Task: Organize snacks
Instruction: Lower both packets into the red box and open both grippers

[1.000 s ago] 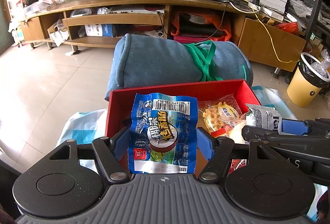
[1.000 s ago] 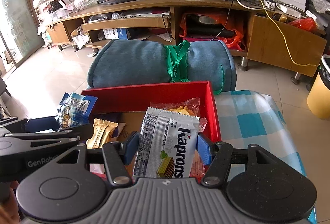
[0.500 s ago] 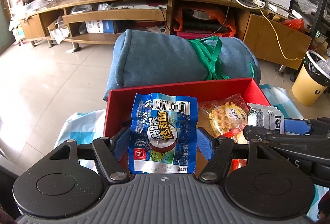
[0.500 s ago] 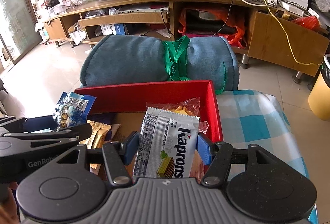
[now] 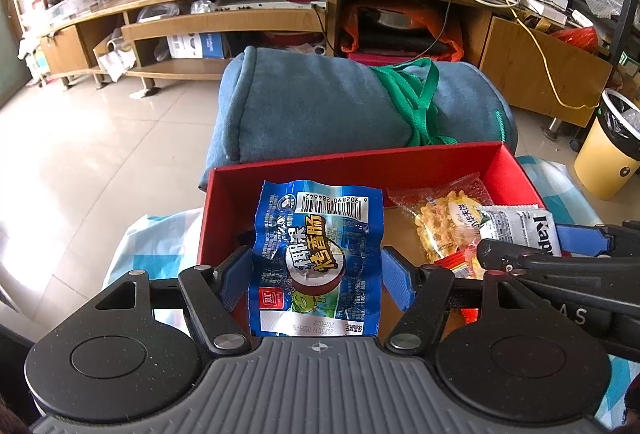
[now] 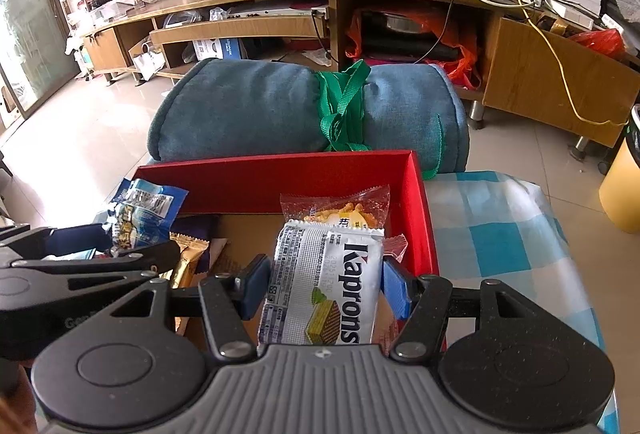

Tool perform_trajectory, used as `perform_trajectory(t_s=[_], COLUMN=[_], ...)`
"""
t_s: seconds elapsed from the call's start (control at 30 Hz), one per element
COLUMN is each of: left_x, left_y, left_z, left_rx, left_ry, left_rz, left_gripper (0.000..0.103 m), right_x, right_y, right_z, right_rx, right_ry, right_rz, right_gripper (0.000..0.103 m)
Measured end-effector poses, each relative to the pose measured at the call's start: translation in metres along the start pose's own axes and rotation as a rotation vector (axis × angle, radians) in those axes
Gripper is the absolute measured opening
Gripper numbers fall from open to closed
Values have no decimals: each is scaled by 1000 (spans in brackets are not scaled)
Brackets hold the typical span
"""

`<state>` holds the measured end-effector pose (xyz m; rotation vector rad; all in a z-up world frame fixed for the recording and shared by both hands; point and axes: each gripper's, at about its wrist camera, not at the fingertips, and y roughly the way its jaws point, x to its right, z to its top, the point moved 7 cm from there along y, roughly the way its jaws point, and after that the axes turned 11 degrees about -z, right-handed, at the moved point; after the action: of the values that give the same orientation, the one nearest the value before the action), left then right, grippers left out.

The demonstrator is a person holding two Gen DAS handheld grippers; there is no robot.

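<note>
Left tool (image 5: 316,270) is gripping a blue packet (image 5: 316,262) and right tool (image 6: 322,284) a wafer pack (image 6: 324,286), both hovering over the red box (image 6: 280,180) just ahead; releasing early could be dropping either onto snacks (image 5: 444,222) below.

The box (image 5: 356,164) is red outside and on its walls, with a brown cardboard floor. The sausage packet (image 5: 316,262) is blue with a white barcode strip, yellow letters and a small red square. The Kaprons wafer packet (image 6: 326,286) is silver-white with black letters and a picture of a yellow and brown wafer. The tablecloth (image 6: 496,230) has a check pattern of light blue and white. The rolled blanket (image 5: 316,110) is grey-blue, and its strap (image 5: 416,102) is green. The bin (image 5: 608,154) is yellow.
</note>
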<state>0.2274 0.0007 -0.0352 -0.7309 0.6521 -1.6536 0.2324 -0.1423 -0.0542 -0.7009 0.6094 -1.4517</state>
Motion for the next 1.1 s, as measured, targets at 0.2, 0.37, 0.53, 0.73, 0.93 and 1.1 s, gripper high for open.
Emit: perform_trajectory(t_s=[0.2, 0.37, 0.53, 0.73, 0.93, 1.1], left_x=[-3, -5, -9, -15, -18, -21], left_y=[6, 11, 17, 23, 25, 29], left_z=[-2, -3, -4, -6, -7, -9], left_rx=[-12, -22, -34, -54, -64, -81], left_ry=[-4, -9, -20, -46, -53, -63], left_rz=[6, 13, 19, 14, 24, 35], left_gripper=[74, 74, 74, 74, 75, 75], right_x=[-2, -4, -8, -12, -15, -18], right_y=[4, 7, 10, 14, 17, 20], right_z=[0, 1, 2, 5, 6, 8], right_rx=[1, 4, 9, 12, 13, 15], right_ry=[-7, -17, -30, -39, -48, -49], right_rz=[0, -4, -3, 2, 1, 2], right_gripper=[55, 55, 55, 55, 55, 55])
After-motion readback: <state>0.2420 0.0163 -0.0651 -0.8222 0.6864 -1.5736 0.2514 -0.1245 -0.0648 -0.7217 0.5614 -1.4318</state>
